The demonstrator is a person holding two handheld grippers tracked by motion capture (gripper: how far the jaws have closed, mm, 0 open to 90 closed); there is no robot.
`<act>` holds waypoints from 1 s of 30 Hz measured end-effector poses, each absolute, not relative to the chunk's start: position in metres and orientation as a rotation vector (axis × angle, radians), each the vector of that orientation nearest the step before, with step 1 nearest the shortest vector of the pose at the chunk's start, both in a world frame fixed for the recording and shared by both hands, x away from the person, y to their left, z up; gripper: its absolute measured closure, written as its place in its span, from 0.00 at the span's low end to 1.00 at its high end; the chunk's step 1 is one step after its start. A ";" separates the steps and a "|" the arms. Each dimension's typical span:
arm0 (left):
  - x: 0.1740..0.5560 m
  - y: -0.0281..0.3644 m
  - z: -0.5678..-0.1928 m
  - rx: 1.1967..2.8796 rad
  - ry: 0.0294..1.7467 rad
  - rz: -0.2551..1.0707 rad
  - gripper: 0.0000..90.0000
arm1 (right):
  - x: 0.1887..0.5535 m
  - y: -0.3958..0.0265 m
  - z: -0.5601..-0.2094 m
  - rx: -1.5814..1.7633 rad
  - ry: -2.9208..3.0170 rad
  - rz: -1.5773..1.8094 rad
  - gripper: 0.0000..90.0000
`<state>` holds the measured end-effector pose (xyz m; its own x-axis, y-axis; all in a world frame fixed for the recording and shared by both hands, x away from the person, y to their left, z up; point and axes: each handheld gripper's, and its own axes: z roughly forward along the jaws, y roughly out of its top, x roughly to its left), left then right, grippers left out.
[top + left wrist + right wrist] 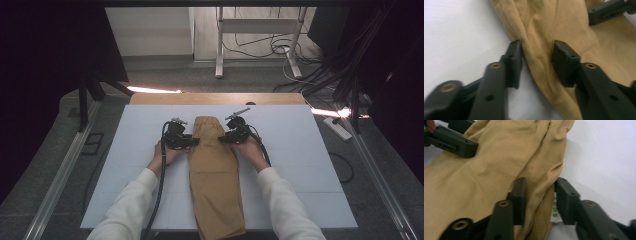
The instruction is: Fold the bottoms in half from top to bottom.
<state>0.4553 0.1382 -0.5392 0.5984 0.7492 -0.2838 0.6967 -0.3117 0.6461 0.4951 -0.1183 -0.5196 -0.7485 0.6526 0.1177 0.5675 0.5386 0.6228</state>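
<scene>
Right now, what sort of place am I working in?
Probably a lab or recording workspace, not a home: a white-covered table holding tan trousers, loose cables across the floor behind it, and a metal-legged stand.

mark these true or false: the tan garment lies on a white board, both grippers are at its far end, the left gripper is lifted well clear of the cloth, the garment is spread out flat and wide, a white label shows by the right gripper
1. The tan garment lies on a white board. True.
2. Both grippers are at its far end. True: the left gripper and right gripper flank it there.
3. The left gripper is lifted well clear of the cloth. False: a fold of cloth sits between its jaws.
4. The garment is spread out flat and wide. False: it is folded into a narrow strip.
5. A white label shows by the right gripper. True.
</scene>
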 end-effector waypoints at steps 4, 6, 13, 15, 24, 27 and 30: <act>0.454 0.137 -0.540 2.078 1.116 0.073 0.85 | 0.495 -0.119 -0.520 1.047 2.675 1.027 0.89; 0.454 0.137 -0.539 2.082 1.107 0.076 0.87 | 0.494 -0.118 -0.519 1.025 2.676 1.015 0.90; 0.452 0.137 -0.535 2.083 1.078 0.100 0.92 | 0.489 -0.120 -0.513 0.953 2.676 0.985 0.90; 0.451 0.137 -0.533 2.083 1.070 0.109 0.93 | 0.487 -0.123 -0.510 0.948 2.663 1.003 0.90; 0.445 0.136 -0.519 2.043 1.017 0.165 0.93 | 0.478 -0.132 -0.498 0.929 2.608 1.062 0.90; 0.444 0.134 -0.514 2.037 1.000 0.185 0.93 | 0.477 -0.134 -0.493 0.926 2.591 1.083 0.90; 0.445 0.131 -0.508 2.036 0.977 0.199 0.93 | 0.476 -0.137 -0.487 0.914 2.567 1.078 0.90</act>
<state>0.4447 0.1309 -0.5077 0.6826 0.7025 -0.2014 0.5680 -0.3367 0.7510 0.4761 -0.1366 -0.4875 -0.7853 0.6177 0.0430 0.4632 0.5399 0.7028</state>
